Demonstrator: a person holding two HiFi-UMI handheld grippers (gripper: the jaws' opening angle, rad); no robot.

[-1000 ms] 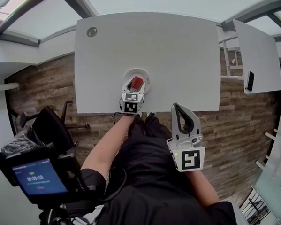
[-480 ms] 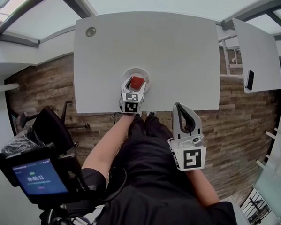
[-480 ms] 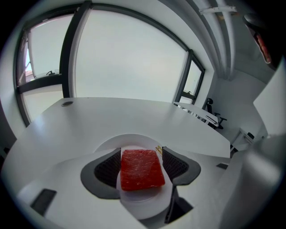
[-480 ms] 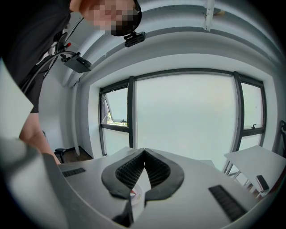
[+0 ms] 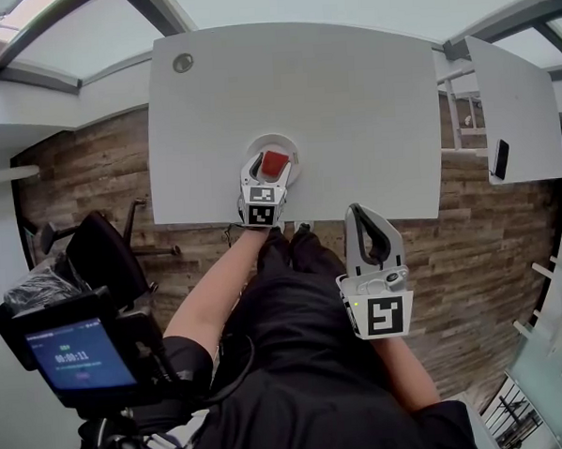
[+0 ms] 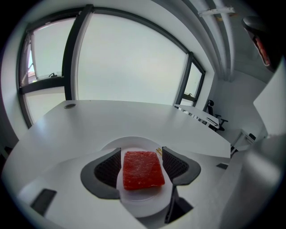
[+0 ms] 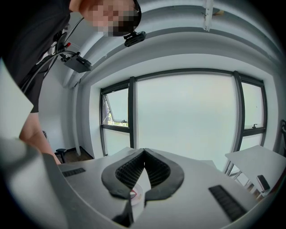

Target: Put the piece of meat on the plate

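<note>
Now the meat (image 6: 143, 169) lies between the left tool's (image 6: 141, 149) just-opened jaws.

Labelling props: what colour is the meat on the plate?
The meat is red; left gripper view shows it best.

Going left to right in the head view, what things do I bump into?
Blue screen, left gripper (jaws just opened, meat between them), right gripper, dark phone.
</note>
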